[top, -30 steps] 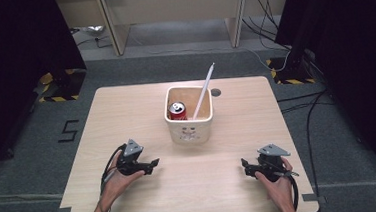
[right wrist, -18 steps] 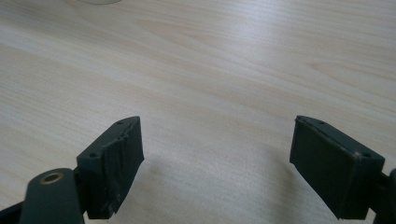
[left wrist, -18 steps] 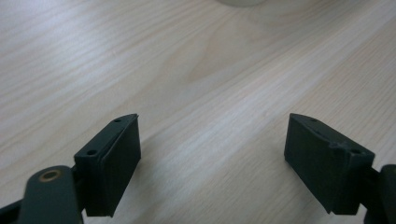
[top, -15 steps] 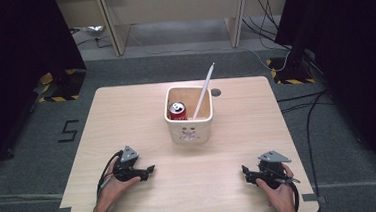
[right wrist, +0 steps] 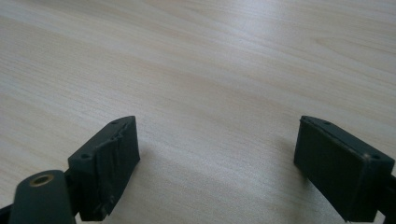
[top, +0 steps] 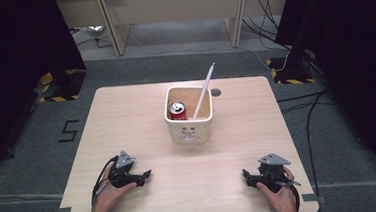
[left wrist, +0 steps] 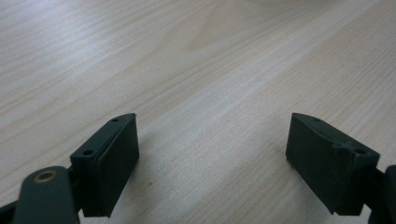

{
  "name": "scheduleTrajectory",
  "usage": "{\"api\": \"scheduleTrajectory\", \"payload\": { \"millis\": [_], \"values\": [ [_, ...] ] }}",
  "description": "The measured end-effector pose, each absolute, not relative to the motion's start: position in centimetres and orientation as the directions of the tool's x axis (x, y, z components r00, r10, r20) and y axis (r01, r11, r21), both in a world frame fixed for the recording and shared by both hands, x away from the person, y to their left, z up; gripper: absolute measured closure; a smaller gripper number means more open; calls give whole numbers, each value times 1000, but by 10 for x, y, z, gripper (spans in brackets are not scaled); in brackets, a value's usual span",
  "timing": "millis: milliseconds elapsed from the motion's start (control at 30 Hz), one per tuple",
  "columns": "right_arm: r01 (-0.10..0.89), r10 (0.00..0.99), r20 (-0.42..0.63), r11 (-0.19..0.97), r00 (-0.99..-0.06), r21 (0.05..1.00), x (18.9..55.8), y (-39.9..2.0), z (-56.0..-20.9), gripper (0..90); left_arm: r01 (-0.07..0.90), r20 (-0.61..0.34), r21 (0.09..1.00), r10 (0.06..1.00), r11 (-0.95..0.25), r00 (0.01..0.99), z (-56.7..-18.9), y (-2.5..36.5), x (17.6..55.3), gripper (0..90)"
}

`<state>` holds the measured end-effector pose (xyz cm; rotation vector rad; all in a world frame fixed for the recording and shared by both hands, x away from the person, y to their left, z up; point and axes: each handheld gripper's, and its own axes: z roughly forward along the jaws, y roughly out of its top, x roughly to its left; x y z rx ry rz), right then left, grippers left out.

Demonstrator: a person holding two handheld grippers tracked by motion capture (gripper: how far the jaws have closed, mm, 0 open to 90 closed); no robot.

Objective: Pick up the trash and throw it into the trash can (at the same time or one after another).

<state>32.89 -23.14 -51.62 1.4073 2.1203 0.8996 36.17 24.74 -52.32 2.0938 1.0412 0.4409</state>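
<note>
Well apart, bin (top: 191, 131) beyond left gripper (top: 146, 176).

The high view looks forward and down from above the person's edge of the wooden table (top: 127, 120), taking in the whole top, with the white tub (top: 190, 128) toward 12 o'clock of centre. Each gripper view sits low and close over bare tabletop, facing along its own black jaws, which rise at 7 and 5 o'clock. All three views share the table's near wood surface
</note>
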Motion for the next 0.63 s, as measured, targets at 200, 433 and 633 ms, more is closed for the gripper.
{"api": "scheduleTrajectory", "payload": {
  "millis": [200,433,633],
  "values": [
    [637,923,-7,271,-385,721,329,-231,-516,140,536,-21,747,792,-394,611,-523,247,362,160],
    [638,927,-9,265,-375,723,328,-231,-516,137,537,-21,746,792,-393,610,-523,247,362,159],
    [639,927,-8,264,-374,722,328,-231,-516,132,537,-21,747,793,-393,609,-523,247,362,159]
  ]
}}
